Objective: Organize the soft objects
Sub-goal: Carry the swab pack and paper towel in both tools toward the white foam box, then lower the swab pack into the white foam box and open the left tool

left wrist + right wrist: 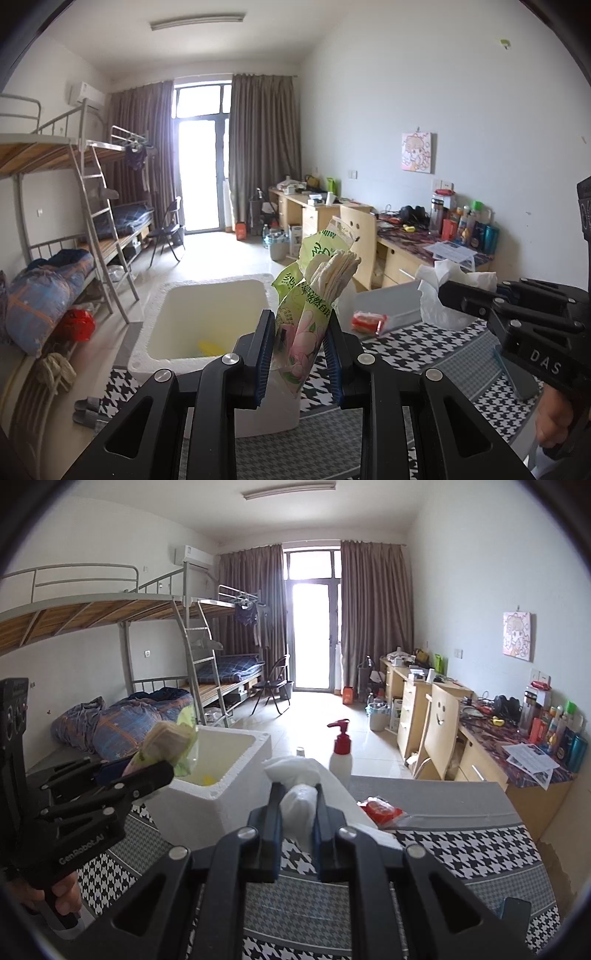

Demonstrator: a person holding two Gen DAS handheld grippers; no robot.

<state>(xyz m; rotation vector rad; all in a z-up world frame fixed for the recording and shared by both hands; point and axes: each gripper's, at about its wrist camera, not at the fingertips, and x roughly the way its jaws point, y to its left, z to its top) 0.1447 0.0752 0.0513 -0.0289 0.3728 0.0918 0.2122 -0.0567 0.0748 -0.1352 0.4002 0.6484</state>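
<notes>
While both claws are loaded, slip is the main risk. Left claw point(301, 363) is clamped on a green packet of pads point(314, 295), held aloft beside the foam box point(177, 354) at the bench's left edge. Right claw point(297, 834) pinches a white plastic bag point(299, 797) above the bench point(461, 849). Slick film could slide out; a release off-centre would miss the box.

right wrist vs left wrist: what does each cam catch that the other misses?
Only the right wrist view: a red-capped pump bottle standing behind the table, and a dark phone at the table's near right edge.

Only the left wrist view: grey slippers on the floor and a red bag under the bunk.

Both: the foam box, the red packet, the left gripper holding the green tissue pack, and the right gripper holding a white plastic bag.
</notes>
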